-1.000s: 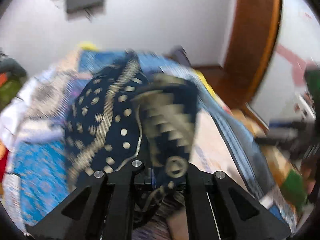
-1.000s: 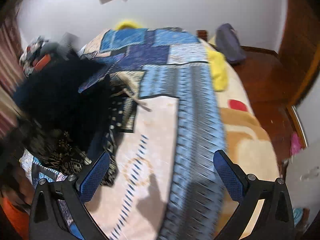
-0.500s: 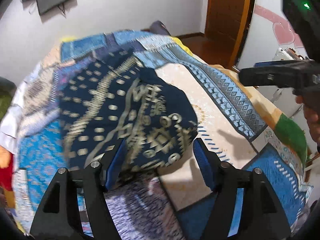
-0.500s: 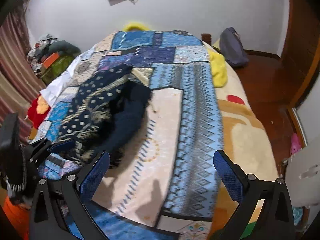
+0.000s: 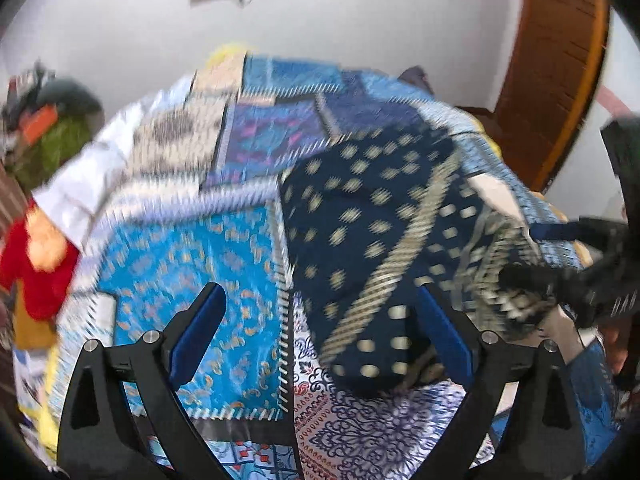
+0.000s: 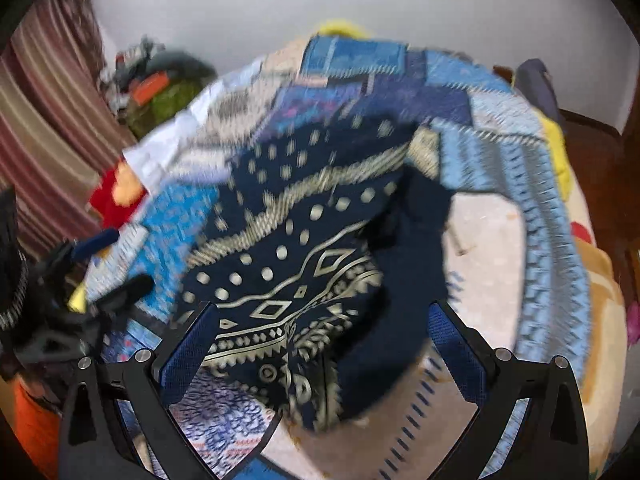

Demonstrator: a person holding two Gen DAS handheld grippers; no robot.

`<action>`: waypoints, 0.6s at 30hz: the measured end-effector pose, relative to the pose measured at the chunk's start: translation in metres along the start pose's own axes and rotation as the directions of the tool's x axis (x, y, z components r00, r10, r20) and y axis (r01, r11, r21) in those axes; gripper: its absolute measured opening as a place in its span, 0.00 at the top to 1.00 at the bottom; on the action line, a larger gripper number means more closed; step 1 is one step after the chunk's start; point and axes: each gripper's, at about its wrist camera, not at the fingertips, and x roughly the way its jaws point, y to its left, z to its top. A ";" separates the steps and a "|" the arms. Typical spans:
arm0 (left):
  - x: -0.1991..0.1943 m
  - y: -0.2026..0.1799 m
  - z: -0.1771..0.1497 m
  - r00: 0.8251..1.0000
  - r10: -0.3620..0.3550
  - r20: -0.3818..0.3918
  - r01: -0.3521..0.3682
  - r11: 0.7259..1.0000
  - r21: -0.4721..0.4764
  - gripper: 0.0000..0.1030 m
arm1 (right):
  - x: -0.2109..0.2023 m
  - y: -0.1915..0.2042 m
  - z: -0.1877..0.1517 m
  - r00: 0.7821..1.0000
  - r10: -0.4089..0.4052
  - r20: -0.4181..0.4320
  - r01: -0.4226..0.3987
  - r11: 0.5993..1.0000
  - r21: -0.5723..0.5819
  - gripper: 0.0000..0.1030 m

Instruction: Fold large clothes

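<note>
A navy garment (image 5: 360, 240) with gold dots and bands lies bunched on the patchwork bedspread (image 5: 192, 264). My left gripper (image 5: 320, 332) hovers over its near end. Its jaws are opening and the blue pads (image 5: 200, 332) do not touch the cloth. In the right wrist view the same garment (image 6: 300, 260) spreads across the middle, a plain dark fold on its right side. My right gripper (image 6: 322, 344) stands open and wide above its near edge, holding nothing. Each gripper shows in the other's view: the right gripper (image 5: 560, 280) at the right edge, the left gripper (image 6: 80, 280) at the left.
A white cloth (image 5: 92, 184) and a red and yellow item (image 5: 36, 264) lie at the bed's left side. A green heap (image 6: 168, 100) sits by the wall beside a striped curtain (image 6: 52, 120). A yellow cloth (image 6: 556, 148) hangs off the right edge, near a wooden door (image 5: 552, 72).
The left gripper was shut on the garment a second ago. It has let go and opened wide, and the garment now lies on the bed. Both grippers have swung sideways over it.
</note>
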 end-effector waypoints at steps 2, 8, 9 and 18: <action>0.023 0.007 -0.008 0.998 -0.035 -0.059 0.033 0.999 -0.030 0.06 | 0.026 0.001 -0.003 0.998 -0.029 -0.061 0.027 0.999 -0.022 0.00; 0.045 0.009 -0.038 0.993 -0.085 -0.081 0.083 0.996 -0.033 0.00 | 0.059 -0.036 -0.025 0.987 -0.095 -0.132 0.088 0.994 -0.065 0.00; 0.045 0.008 -0.041 0.992 -0.089 -0.087 0.087 0.996 -0.030 0.00 | 0.057 -0.046 -0.028 0.988 -0.075 -0.133 0.069 0.997 -0.046 0.00; 0.015 0.006 -0.052 0.998 0.020 -0.055 -0.017 0.999 0.042 0.00 | 0.011 -0.075 -0.043 0.978 -0.187 -0.088 0.183 0.981 -0.057 0.00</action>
